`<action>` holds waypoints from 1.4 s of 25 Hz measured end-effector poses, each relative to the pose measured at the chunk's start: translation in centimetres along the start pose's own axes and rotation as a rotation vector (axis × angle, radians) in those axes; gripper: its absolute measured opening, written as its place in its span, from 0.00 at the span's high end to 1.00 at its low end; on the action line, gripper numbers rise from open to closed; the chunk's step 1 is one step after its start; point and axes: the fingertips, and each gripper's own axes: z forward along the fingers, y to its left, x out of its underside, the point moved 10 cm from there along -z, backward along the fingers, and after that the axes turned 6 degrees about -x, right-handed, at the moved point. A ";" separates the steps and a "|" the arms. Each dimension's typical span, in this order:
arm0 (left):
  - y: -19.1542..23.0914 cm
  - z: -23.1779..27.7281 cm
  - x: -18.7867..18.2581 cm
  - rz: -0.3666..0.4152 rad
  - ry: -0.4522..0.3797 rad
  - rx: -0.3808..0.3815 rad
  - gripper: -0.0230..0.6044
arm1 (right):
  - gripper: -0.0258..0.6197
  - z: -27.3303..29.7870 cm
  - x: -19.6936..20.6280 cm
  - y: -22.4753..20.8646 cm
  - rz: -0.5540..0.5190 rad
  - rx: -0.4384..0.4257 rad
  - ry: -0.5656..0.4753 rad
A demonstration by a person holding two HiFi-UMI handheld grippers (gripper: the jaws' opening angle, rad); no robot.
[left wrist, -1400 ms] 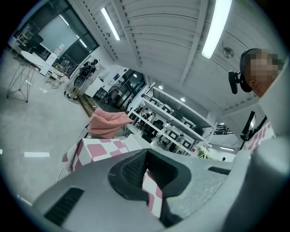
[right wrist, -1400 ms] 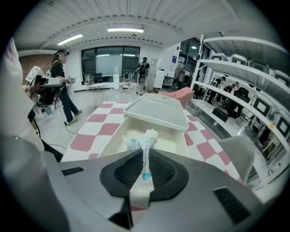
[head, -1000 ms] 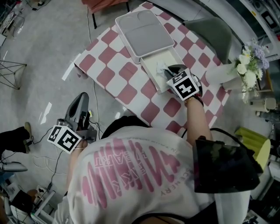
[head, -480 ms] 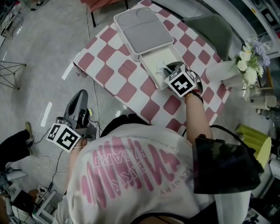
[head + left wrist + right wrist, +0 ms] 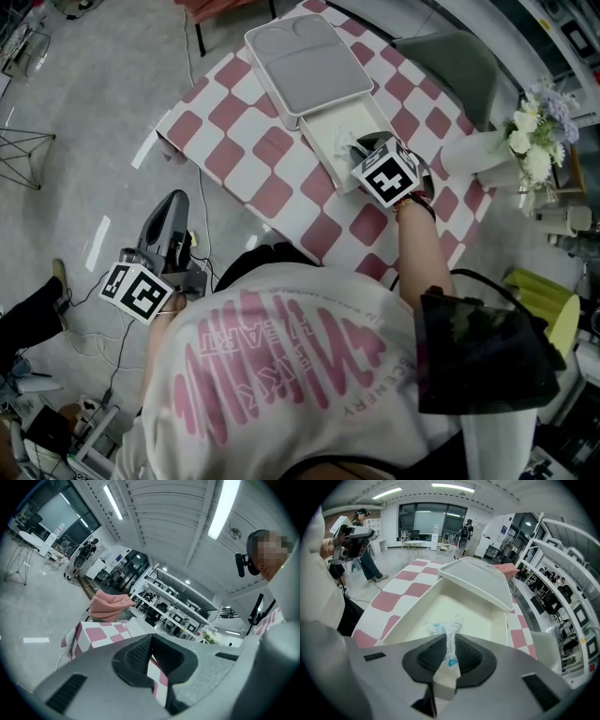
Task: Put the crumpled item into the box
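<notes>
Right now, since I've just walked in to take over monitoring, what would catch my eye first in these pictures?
The pink-and-white checked table with an open white box on it stands out. Over the box, the right gripper has a crumpled wrapper between its jaws, which have just been opening. The left gripper hangs beside the table, jaws together and empty.

The crumpled white-and-blue plastic wrapper disappears lower down between the jaws of the right gripper, which have just been opening; its blue print is too small to read. In the head view, that gripper's black-and-white marker cube hides the jaws.
</notes>
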 end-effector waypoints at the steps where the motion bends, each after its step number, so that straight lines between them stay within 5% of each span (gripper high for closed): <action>1: 0.0 0.0 0.0 0.001 0.000 0.001 0.95 | 0.88 0.0 0.0 0.0 0.000 -0.001 0.000; 35: 0.3 -0.3 -0.1 0.007 0.000 -0.008 0.95 | 0.76 -0.1 0.2 0.1 0.040 -0.057 -0.004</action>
